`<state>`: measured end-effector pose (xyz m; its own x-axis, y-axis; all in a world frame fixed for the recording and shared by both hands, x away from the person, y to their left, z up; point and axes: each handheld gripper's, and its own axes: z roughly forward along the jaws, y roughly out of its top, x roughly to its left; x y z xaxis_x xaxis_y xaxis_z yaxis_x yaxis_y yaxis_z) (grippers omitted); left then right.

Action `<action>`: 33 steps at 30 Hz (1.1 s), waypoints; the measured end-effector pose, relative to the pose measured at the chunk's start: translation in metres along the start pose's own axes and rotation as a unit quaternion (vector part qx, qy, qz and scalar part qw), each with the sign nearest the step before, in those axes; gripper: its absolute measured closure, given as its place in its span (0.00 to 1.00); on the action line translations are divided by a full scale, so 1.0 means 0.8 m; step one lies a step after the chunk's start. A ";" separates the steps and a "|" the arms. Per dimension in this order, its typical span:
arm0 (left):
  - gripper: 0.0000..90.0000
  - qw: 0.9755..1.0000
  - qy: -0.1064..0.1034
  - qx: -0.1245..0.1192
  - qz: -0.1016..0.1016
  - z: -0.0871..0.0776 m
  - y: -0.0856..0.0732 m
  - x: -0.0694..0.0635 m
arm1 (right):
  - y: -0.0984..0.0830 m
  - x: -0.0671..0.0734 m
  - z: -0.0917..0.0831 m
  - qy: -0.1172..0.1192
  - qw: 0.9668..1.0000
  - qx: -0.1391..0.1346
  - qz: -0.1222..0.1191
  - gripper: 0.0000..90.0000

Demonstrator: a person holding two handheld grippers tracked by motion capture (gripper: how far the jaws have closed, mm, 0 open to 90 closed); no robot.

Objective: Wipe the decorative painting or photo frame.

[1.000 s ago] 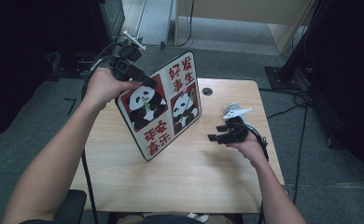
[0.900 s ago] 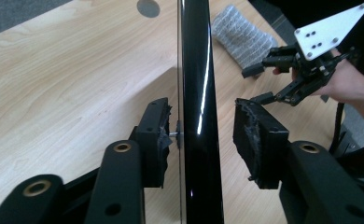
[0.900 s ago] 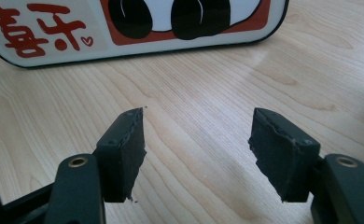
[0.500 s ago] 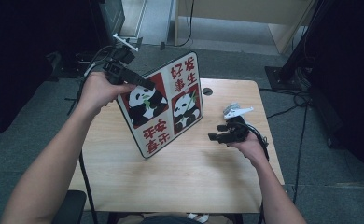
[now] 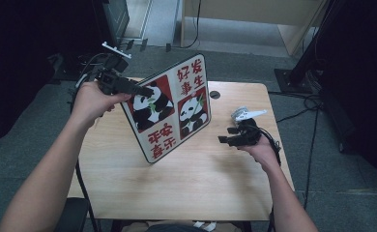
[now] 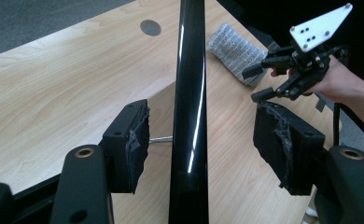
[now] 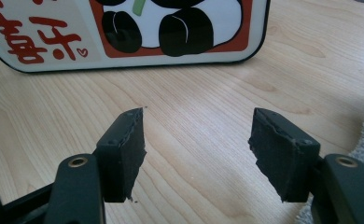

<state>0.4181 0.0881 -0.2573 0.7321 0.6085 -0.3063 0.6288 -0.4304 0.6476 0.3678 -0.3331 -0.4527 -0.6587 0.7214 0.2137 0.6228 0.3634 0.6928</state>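
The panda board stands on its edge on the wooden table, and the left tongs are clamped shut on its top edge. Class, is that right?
Not quite. The panda board does stand on edge on the wooden table, but the left tongs are not clamped: the left gripper view shows both pads clear of the board's edge, the jaws having just opened.

A recording studio or lab: black curtains (image 5: 27, 63), grey carpet (image 5: 322, 159), lone wooden table (image 5: 201, 193).

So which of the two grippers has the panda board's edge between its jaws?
The left gripper: the panda board runs edge-on between its open, just-widened pads, while the right gripper frames bare table.
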 end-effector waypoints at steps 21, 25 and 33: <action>0.39 1.000 0.004 -0.026 0.003 -0.017 -0.059 0.002 | 0.000 -0.016 -0.020 -0.027 1.000 -0.015 0.005 0.41; 0.39 1.000 0.007 -0.029 0.003 -0.018 -0.069 0.002 | 0.001 -0.017 -0.022 -0.027 1.000 -0.012 0.006 0.41; 0.42 0.999 0.013 -0.041 0.003 -0.012 -0.091 0.001 | 0.001 -0.025 -0.026 -0.035 0.999 -0.020 0.008 0.43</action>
<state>0.3705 0.1266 -0.2985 0.7281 0.6236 -0.2845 0.5997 -0.3785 0.7051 0.3727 -0.3594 -0.4417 -0.6171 0.7667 0.1773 0.6142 0.3284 0.7175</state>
